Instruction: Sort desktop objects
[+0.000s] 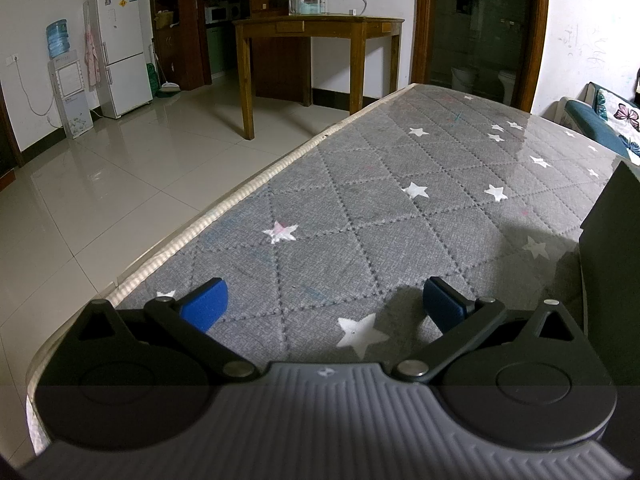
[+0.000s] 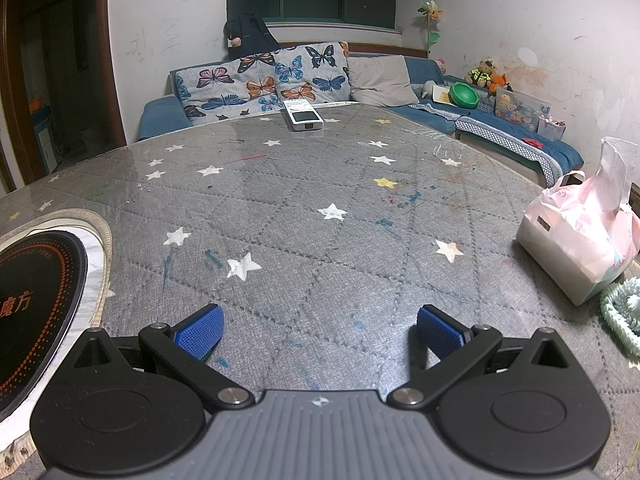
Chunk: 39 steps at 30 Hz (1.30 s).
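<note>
My left gripper (image 1: pixel 324 306) stands open low over the grey star-patterned table cover (image 1: pixel 360 208), nothing between its blue pads. A dark box-like object (image 1: pixel 614 264) rises at the right edge of that view. My right gripper (image 2: pixel 320 330) is open too, empty, above the same cover. Far across the table lies a white remote control (image 2: pixel 303 116). A pink-and-white tissue pack (image 2: pixel 580 240) sits to the right, with a pale green coiled thing (image 2: pixel 620 314) just in front of it. A round black induction hob (image 2: pixel 36 300) is set into the table on the left.
The table's left edge (image 1: pixel 192 236) drops to a tiled floor. Beyond stand a wooden table (image 1: pixel 320 28) and a fridge (image 1: pixel 122 48). A blue sofa (image 2: pixel 400 92) with butterfly cushions and toys runs behind the table's far edge.
</note>
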### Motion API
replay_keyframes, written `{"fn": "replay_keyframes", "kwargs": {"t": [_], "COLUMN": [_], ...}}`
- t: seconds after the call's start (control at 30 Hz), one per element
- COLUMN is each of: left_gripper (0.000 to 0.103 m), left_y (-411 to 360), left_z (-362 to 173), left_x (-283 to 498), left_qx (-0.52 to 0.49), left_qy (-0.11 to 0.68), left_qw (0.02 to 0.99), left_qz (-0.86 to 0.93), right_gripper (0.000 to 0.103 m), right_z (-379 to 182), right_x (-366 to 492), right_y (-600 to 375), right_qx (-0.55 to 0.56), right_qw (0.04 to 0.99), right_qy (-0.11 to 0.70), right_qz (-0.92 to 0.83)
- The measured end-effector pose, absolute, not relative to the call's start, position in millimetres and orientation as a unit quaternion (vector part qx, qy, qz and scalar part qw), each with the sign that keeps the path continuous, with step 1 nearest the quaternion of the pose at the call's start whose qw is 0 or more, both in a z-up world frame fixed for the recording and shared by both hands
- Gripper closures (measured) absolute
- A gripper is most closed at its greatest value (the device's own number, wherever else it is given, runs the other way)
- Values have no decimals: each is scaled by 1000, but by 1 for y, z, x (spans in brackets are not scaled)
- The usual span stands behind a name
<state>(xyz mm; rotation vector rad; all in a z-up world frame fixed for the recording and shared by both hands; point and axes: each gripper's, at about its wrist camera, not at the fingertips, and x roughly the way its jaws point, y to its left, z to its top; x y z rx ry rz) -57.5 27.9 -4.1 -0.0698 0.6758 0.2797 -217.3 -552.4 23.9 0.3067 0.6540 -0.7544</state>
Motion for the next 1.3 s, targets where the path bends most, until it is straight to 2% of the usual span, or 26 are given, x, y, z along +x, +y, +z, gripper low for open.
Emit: {"fn": "replay_keyframes", "kwargs": {"t": [1.3], "left_gripper": [0], "left_y": [27], "left_z": [-6], "left_x": [-56], "left_qx": [-34], "left_qy": [330], "left_qw": [933], "left_qz": [137], "right_gripper": [0], "right_z": [24], "right_x": [-217], "right_y": [-553], "right_qx": [147], "right_qw": [867], "right_qy": [312], "right_qz": [-360]}}
